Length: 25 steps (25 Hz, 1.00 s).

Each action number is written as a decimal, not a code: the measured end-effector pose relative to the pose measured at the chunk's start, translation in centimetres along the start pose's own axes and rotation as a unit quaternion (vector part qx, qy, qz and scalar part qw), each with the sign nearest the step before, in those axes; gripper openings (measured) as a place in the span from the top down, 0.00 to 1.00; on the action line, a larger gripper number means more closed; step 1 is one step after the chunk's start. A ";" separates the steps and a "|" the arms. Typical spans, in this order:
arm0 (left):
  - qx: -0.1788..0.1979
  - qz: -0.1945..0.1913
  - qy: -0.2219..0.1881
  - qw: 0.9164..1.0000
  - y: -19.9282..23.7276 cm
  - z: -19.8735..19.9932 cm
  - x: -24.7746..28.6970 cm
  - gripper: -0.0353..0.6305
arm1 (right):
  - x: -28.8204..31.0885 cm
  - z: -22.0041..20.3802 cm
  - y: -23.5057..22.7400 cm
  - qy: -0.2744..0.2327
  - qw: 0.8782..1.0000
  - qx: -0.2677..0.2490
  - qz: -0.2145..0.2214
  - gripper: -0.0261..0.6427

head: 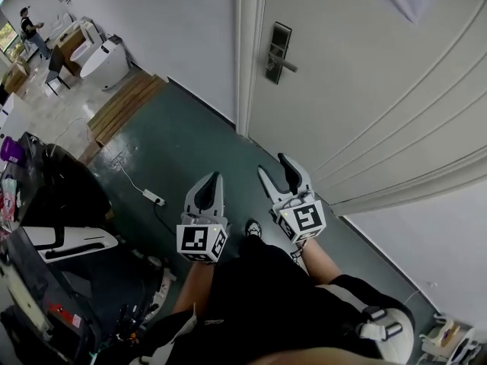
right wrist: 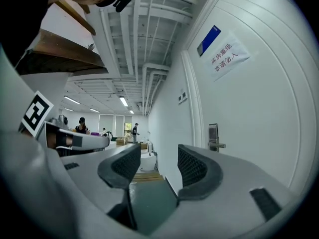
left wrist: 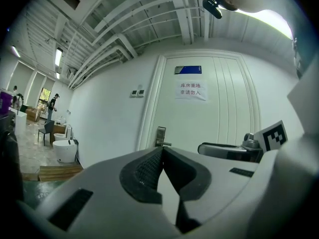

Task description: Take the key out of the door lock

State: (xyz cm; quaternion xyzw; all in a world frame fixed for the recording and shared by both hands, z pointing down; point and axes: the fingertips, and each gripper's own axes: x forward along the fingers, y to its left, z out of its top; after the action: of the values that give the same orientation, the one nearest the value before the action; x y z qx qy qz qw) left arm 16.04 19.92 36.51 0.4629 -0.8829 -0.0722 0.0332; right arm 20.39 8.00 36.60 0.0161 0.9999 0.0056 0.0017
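key: can't pick it out at this range, too small; going by the task, it sits in the lock, well apart from both hands.
lock (head: 278,52): tall, narrow metal plate at the door's left edge, long axis upright, with a short lever (head: 287,65) poking toward 3 o'clock in the head view.
bearing: the lock is dead ahead at 12 o'clock from the right gripper (head: 274,166) and nearer 1 o'clock from the left gripper (head: 216,179).
nearer hand: the right, by a little, so my call is that it makes the reach.
right fingers (right wrist: 197,166): spread wide, with nothing between the ribbed black pads.
left fingers (left wrist: 147,168): pressed together at the tips, nothing in them.
door (head: 365,90): white and smooth with raised panel lines, and a paper notice (left wrist: 191,90) up high.
floor (head: 190,139): dark green, matte.
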 end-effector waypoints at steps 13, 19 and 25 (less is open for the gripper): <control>-0.001 -0.001 0.022 1.000 -0.3 -1.0 10.7 0.91 | 4.6 -1.1 -9.1 0.010 1.000 0.028 -0.008 0.62; 0.009 -0.007 0.033 0.999 0.1 -2.0 14.7 0.91 | 6.9 -2.4 -11.8 0.015 0.999 0.041 -0.008 0.62; 0.015 -0.024 0.033 0.999 1.9 -2.3 19.8 0.91 | 10.6 -3.2 -14.9 0.014 0.998 0.051 -0.024 0.62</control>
State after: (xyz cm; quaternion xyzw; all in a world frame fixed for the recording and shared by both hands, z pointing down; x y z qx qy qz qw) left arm 3.57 4.47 38.94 0.4864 -0.8710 -0.0442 0.0538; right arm 9.30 -6.55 39.56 -0.0083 0.9989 -0.0452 -0.0125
